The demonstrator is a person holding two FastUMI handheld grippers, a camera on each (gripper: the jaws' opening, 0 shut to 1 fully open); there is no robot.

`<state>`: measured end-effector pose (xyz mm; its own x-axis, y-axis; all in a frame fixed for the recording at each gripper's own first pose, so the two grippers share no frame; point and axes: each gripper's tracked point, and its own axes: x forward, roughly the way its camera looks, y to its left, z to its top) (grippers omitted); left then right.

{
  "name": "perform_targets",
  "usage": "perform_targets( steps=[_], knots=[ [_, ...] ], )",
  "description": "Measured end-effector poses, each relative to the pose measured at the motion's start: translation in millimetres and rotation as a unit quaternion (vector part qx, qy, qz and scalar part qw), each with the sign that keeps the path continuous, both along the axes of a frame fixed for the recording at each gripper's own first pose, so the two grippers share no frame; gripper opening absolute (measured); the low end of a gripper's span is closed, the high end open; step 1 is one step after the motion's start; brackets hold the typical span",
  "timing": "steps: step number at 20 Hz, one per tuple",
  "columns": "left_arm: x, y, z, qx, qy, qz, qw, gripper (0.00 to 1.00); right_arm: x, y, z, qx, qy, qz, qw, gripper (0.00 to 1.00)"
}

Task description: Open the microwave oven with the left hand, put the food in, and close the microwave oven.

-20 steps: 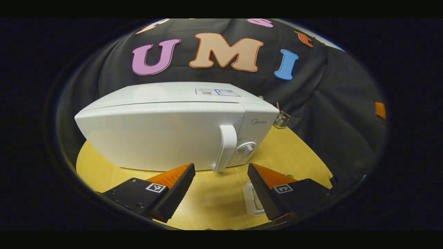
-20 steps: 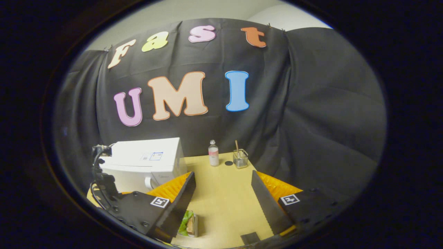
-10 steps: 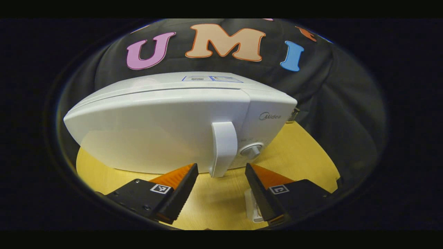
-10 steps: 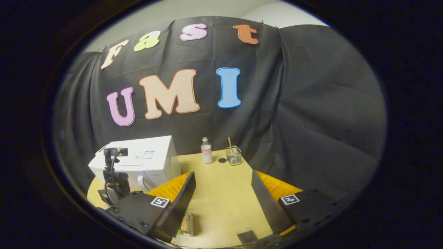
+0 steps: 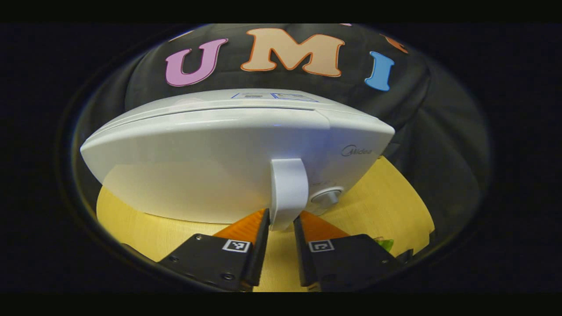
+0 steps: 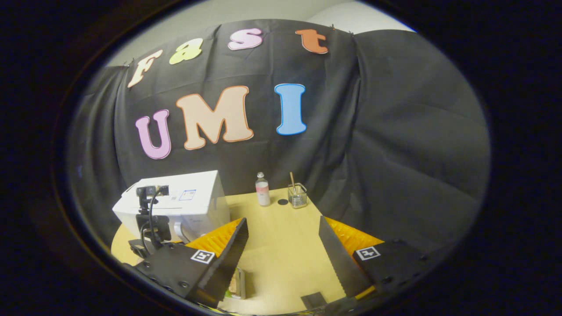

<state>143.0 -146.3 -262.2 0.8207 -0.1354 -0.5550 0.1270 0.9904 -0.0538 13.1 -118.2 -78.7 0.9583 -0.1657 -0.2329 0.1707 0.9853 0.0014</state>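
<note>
2 fingers of the left gripper [image 5: 279, 228] flank the microwave [image 5: 210, 162] door's upright handle [image 5: 288, 193], contact unclear, while the right gripper [image 6: 283, 245] hangs open, well apart.

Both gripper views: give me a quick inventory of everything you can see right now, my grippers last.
Microwave oven: one, white, left part of the table, door shut.
Door handle: one, white, between the left gripper's fingers.
Knob: one, white, right of the handle.
Table: one, light wood.
Bottle: one, clear with pale label, back of table.
Glass holder: one, clear, a stick in it, beside the bottle.
Food container: one, partly hidden under the right gripper.
Left gripper: nearly closed around the handle; contact unclear.
Right gripper: open, above the table.
</note>
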Motion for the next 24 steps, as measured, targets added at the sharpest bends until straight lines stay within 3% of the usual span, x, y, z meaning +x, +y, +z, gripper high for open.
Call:
perform_targets(
  steps=[3, 4, 5, 6, 8, 9, 10, 11, 12, 14, 15, 16, 19, 23, 24],
  knots=[
    [1.9, -0.4, -2.4, 0.003, 0.009, 0.001, 1.000, 0.29, 0.5, 0.5, -1.9, 0.003, 0.003, 0.006, 1.000, 1.00],
    [2.0, -0.3, -1.6, 0.008, 0.003, -0.001, 1.000, 0.32, 0.8, 0.9, -3.6, 0.004, 0.004, 0.008, 1.000, 1.00],
    [2.2, -0.2, -1.8, 0.014, -0.002, -0.003, 1.000, 0.29, 0.5, 1.4, -4.2, 0.005, 0.006, 0.010, 1.000, 1.00],
    [1.6, -0.3, -1.6, 0.019, -0.006, -0.004, 1.000, 0.27, -0.5, 1.8, -5.0, 0.006, 0.006, 0.012, 1.000, 0.93],
    [1.3, -0.4, -1.9, 0.017, -0.008, 0.000, 1.000, 0.22, -1.9, 0.6, -6.7, 0.004, 0.008, 0.015, 1.000, 0.93],
    [1.1, -1.1, -1.0, 0.014, -0.010, 0.000, 1.000, 0.20, -3.2, 0.5, -7.7, 0.004, 0.011, 0.017, 1.000, 1.00],
    [0.6, -0.6, -1.3, 0.016, -0.013, 0.001, 1.000, 0.19, -4.3, 0.5, -9.4, 0.005, 0.013, 0.020, 1.000, 0.93],
    [0.8, -0.8, -0.5, 0.017, -0.016, 0.004, 1.000, 0.17, -4.7, 1.2, -10.2, 0.007, 0.015, 0.022, 1.000, 1.00],
    [0.5, -0.6, -0.7, 0.017, -0.019, 0.009, 1.000, 0.16, -5.5, 1.9, -11.5, 0.008, 0.017, 0.025, 1.000, 0.93],
    [0.4, -0.5, 1.3, 0.011, -0.027, 0.016, 0.999, 0.14, -7.9, 3.8, -14.0, 0.010, 0.019, 0.033, 0.999, 0.93],
    [-0.1, -0.6, 0.5, 0.012, -0.029, 0.014, 0.999, 0.14, -8.3, 5.2, -14.4, 0.011, 0.020, 0.037, 0.999, 1.00],
    [-0.5, -0.5, 0.5, 0.012, -0.030, 0.015, 0.999, 0.14, -8.6, 6.7, -15.4, 0.012, 0.020, 0.042, 0.999, 0.93],
    [-0.5, -0.1, 1.6, 0.006, -0.037, 0.022, 0.999, 0.11, -8.6, 9.7, -19.2, 0.013, 0.024, 0.055, 0.998, 1.00],
    [-1.4, 0.0, 1.6, 0.002, -0.039, 0.030, 0.999, 0.11, -7.7, 10.0, -25.3, 0.017, 0.028, 0.068, 0.997, 1.00],
    [-10.0, 0.5, -1.6, 0.001, -0.027, 0.033, 0.999, 0.11, -7.3, 8.9, -28.3, 0.016, 0.031, 0.071, 0.997, 0.93]
  ],
)
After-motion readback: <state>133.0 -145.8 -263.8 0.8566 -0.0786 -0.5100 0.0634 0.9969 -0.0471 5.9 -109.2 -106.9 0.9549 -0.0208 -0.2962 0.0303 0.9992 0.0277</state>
